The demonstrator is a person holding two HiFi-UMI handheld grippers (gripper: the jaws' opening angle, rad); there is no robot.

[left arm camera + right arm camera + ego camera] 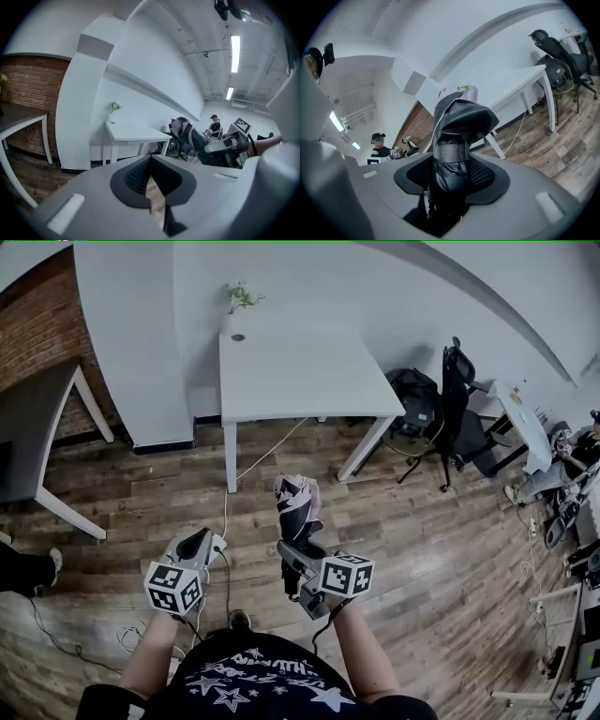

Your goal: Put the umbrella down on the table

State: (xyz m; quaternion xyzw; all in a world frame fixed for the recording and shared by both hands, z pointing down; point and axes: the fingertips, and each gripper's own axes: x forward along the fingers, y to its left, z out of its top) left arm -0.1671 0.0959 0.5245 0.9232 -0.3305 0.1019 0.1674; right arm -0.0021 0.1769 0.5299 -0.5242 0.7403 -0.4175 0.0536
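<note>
Right tool [298,547], umbrella [297,502], short of table [300,371]

**Left gripper closed and empty, facing a white table**

The left gripper [150,161] filled the lower frame, its jaw tips together with nothing between them. Beyond, at centre, stood a white table [136,133] with a small plant [114,107] at its far corner. A brick wall [33,89] lay at the left edge. At centre right, the right gripper [211,149] carried a folded umbrella [185,133]. A person [215,125] stood behind it, and ceiling lights [235,47] glowed upper right.
</note>
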